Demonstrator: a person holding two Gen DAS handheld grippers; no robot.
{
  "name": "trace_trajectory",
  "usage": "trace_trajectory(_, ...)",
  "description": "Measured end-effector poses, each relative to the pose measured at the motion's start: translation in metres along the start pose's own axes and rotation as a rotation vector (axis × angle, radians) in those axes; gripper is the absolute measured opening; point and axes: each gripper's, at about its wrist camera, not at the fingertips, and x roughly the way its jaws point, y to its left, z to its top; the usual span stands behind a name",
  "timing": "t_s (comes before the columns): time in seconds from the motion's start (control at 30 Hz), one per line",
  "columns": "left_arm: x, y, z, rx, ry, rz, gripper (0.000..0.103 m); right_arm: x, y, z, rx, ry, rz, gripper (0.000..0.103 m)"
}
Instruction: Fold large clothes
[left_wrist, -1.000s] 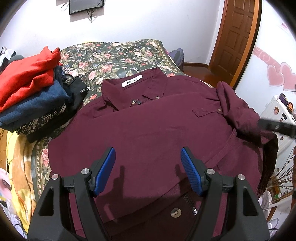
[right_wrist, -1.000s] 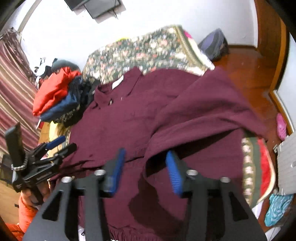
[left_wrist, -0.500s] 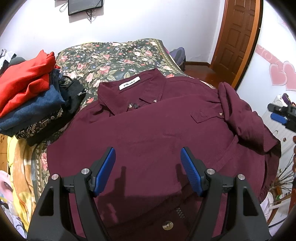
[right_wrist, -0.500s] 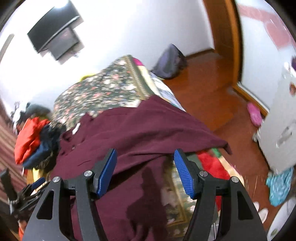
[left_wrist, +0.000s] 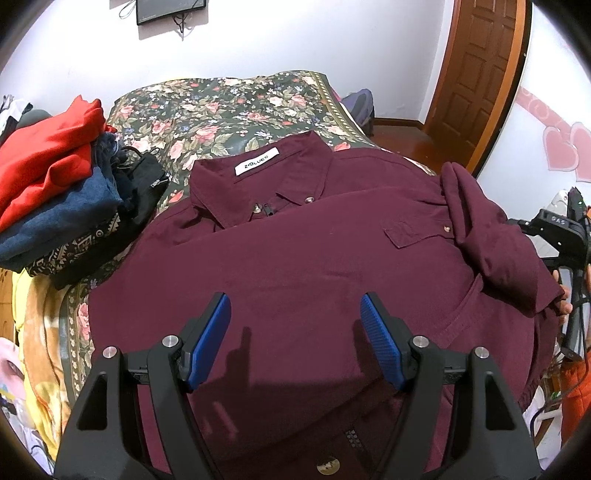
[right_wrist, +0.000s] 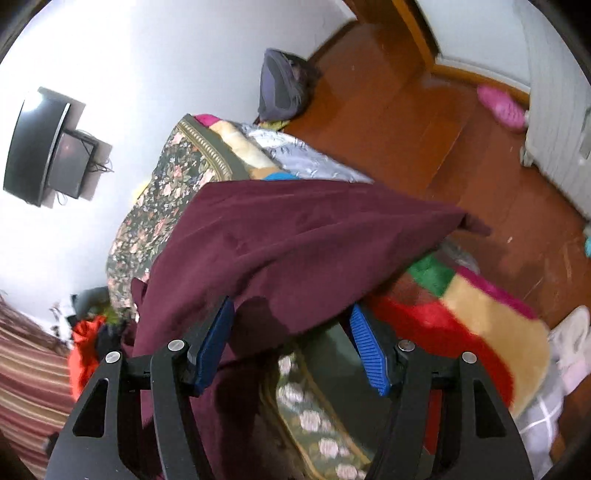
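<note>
The maroon shirt (left_wrist: 295, 258) lies spread on the floral bed (left_wrist: 229, 107). Your left gripper (left_wrist: 295, 332) hovers open, empty; your right gripper (right_wrist: 291, 336) is closing around the draped sleeve edge (pads not yet pinching). Bite cloth fully before lifting.

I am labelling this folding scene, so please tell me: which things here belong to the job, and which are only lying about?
Belongs to the job:
- maroon shirt, spread on the bed
- left tongs, open above it
- right tongs, closing, not gripping

Only lying about:
- pile of clothes
- black bag
- floral bedspread
- pink slipper
</note>
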Motion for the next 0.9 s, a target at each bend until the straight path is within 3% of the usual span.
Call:
trace_trajectory(0.2, 0.0, 0.007, 0.0, -0.014, -0.003, 0.001, 0.072, -0.014, 0.025, 0.006, -0.138, -0.061, -0.08, 0.011)
trace_trajectory(0.43, -0.008, 0.015, -0.002, -0.017, -0.025, 0.002, 0.072, -0.058, 0.081, 0.015, -0.335, -0.18, -0.005, 0.007)
trace_trajectory(0.6, -0.019, 0.028, -0.003, -0.036, -0.057, 0.0, 0.072, -0.089, 0.15, 0.0, -0.508, -0.237, 0.124, 0.006)
trace_trajectory(0.77, -0.033, 0.049, -0.007, -0.073, -0.093, 0.004, 0.072, -0.094, 0.216, -0.03, -0.661, -0.191, 0.248, 0.006)
trace_trajectory(0.9, -0.045, 0.073, -0.016, -0.112, -0.116, 0.016, 0.072, -0.072, 0.259, -0.072, -0.777, -0.069, 0.309, 0.006)
